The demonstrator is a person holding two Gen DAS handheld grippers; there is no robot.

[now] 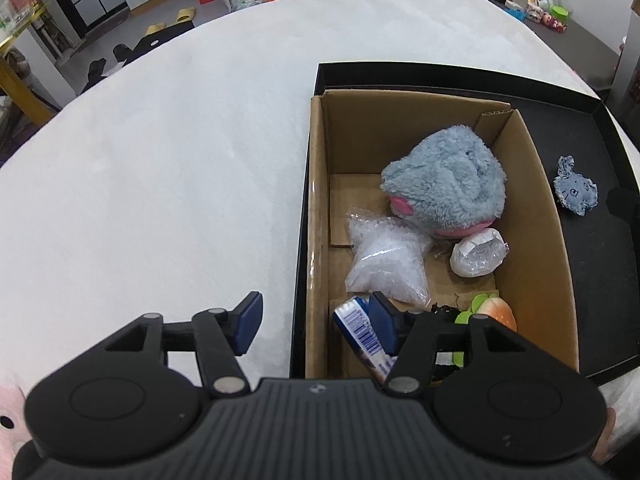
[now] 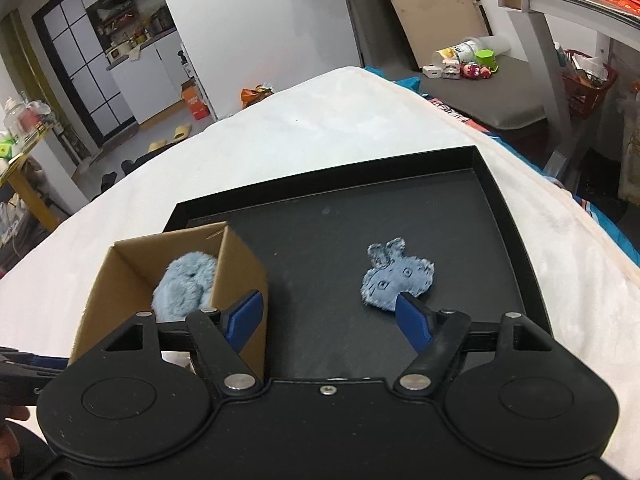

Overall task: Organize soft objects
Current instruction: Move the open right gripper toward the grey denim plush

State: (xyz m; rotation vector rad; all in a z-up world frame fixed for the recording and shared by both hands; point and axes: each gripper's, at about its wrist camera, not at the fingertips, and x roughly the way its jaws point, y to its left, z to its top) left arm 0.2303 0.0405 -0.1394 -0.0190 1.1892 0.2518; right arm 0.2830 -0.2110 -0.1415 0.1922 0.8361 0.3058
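Home: white bed, slippers on floor (kitchen shelves behind).

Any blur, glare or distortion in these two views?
Left wrist view: sharp, strong fisheye bending the black tray rim; orange cast on the cardboard box wall near the burger toy. Right wrist view: sharp too, room lines curved, flat blue plush evenly lit, no glare.

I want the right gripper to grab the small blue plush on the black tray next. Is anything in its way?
Nothing visible. The right gripper is open, and the small blue plush lies alone on the black tray, just past its fingertips. The cardboard box stands off to the left.
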